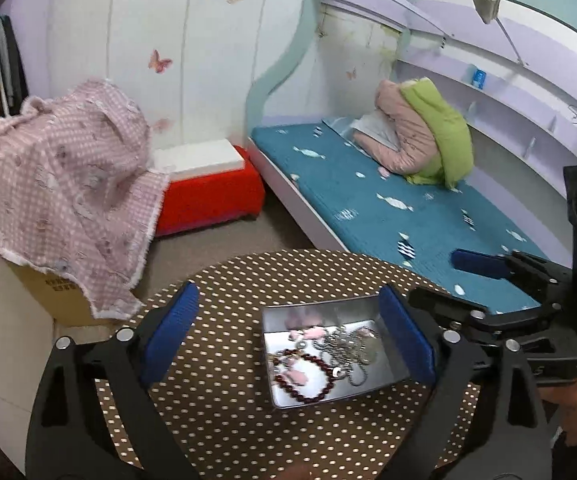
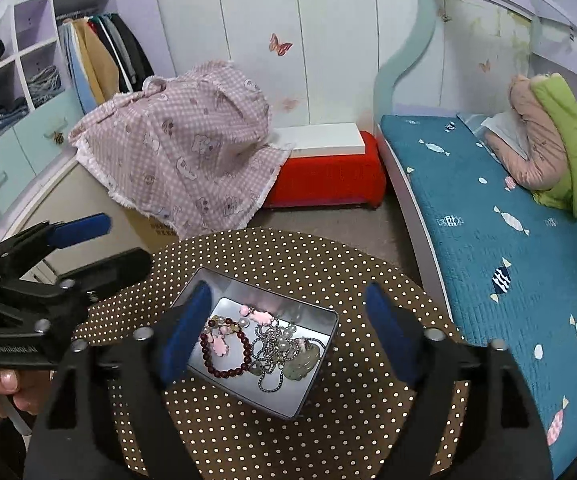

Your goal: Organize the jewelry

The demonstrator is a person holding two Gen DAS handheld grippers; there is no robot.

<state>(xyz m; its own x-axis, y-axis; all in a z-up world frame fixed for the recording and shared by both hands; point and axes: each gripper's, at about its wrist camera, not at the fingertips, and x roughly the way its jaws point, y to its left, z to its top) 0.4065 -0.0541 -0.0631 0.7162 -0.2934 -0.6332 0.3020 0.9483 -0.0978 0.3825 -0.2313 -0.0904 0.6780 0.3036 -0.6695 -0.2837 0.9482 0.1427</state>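
Holding tangled jewelry, shiny metal tin, dark red bead bracelet, silver chains

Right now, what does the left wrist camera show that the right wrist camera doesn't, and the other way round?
Only the left wrist view shows the small blue box on the bed's shelf. Only the right wrist view shows the closet cubbies with hanging clothes, and the green jade pendant clearly. Both show the open metal tin of jewelry on the polka-dot table, the dark red bead bracelet, the pink checked cloth, and both grippers open, holding nothing.
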